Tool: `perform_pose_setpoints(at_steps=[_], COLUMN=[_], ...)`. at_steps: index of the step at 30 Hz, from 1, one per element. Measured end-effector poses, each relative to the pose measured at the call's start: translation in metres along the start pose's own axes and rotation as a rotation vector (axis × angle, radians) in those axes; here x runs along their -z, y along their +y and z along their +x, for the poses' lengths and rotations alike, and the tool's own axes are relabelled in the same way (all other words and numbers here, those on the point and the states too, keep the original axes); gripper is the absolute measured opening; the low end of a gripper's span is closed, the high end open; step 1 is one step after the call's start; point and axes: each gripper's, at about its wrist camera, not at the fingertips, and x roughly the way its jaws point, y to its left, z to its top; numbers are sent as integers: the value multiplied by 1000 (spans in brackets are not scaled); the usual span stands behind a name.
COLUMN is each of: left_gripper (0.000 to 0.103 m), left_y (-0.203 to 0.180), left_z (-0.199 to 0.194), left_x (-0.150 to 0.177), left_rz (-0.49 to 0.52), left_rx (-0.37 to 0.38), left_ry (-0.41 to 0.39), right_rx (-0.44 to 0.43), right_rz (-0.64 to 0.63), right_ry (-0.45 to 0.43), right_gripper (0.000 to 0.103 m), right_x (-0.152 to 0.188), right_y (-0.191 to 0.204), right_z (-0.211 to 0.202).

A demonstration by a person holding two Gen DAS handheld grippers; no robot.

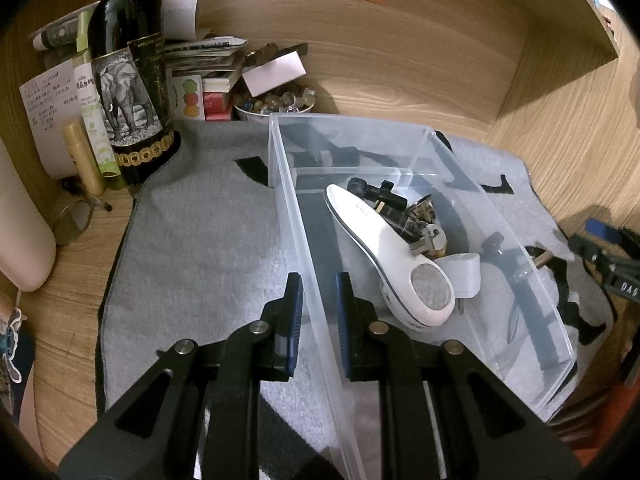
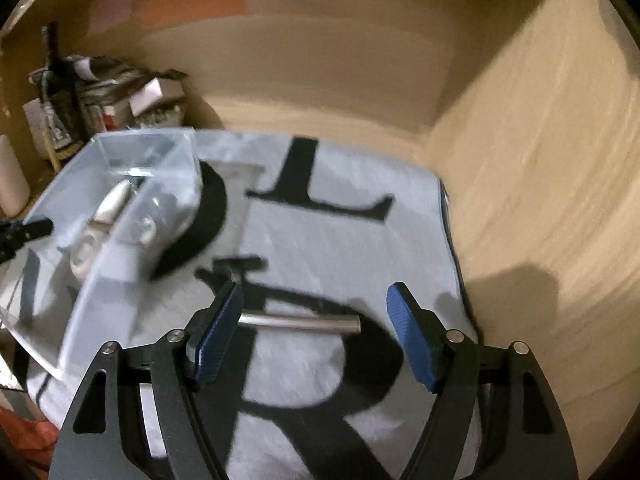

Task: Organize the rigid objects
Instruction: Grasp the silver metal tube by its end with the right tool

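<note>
Left tool [image 1: 318,306]: clenched on the near side wall of the clear plastic bin [image 1: 460,152], one pad outside, one inside
Bin contents: white lint shaver [image 1: 394,256] ahead and right of the left tool, among small dark items
Right tool [image 2: 314,330]: released, jaws wide, nothing gripped
Metal rod [image 2: 300,322]: lying on the grey towel [image 2: 340,224] between the right tool's pads, its left end hidden behind the left pad
Bin from right tool: ahead, to the left
</note>
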Motion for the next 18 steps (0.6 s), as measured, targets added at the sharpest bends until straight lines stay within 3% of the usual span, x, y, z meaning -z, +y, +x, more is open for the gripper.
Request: perform_pose_setpoints(at_steps=[8,18], left_gripper=[16,16], left_y=[1,6], left_z=[0,2], left_x=[0,-2], left_rz=[-2,-17], left_rx=[2,18], left_ry=[-1,4], right_rx=[-14,-51], right_rz=[-63,-113], right_ry=[127,164], right_gripper=[74,81], right_x=[28,6], right_y=[11,8], right_z=[33,64])
